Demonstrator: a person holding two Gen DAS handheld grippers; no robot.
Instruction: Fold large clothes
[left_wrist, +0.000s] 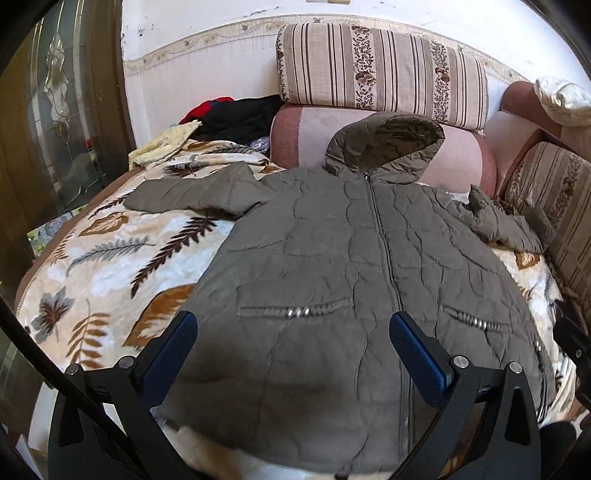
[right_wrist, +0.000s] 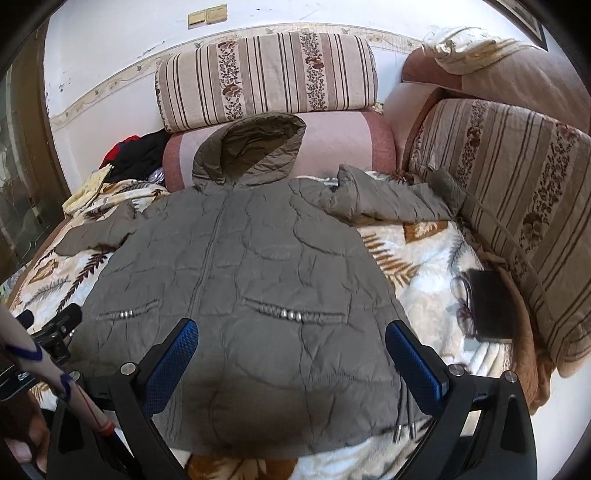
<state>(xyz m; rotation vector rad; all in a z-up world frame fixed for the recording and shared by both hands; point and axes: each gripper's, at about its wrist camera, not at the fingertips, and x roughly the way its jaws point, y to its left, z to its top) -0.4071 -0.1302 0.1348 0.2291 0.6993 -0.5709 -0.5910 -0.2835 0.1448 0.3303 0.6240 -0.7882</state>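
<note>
Olive-grey hooded quilted jacket (left_wrist: 332, 258) laid flat, front side up, on leaf-print blanket (left_wrist: 110, 251). Centre zipper (left_wrist: 384, 240) closed along the visible length. Hood (left_wrist: 384, 151) propped against pink bolster (left_wrist: 306, 136) at the far edge. Striped floral cushion (left_wrist: 380, 70) stacked on top of the bolster, against the wall. One sleeve (left_wrist: 192, 192) extended flat toward the glass-panelled door (left_wrist: 62, 110); opposite sleeve (right_wrist: 388, 199) bunched and creased, reaching toward the striped side cushion (right_wrist: 517, 206). Two slanted pockets with metal trim on the lower front, one on each side of the zipper. Hem drawcords with metal tips (right_wrist: 404, 428) protruding at the near hem.

Left gripper (left_wrist: 291, 358) spread wide above the lower front of the jacket, blue pads (left_wrist: 173, 350) apart, nothing between them. Right gripper (right_wrist: 291, 358) likewise spread wide above the lower front, nothing clamped.

Dark and red clothes (left_wrist: 236, 118) piled beside the bolster. Dark flat case (right_wrist: 491, 306) with eyeglasses (right_wrist: 463, 302) just beside it on the blanket, near the side cushion.
</note>
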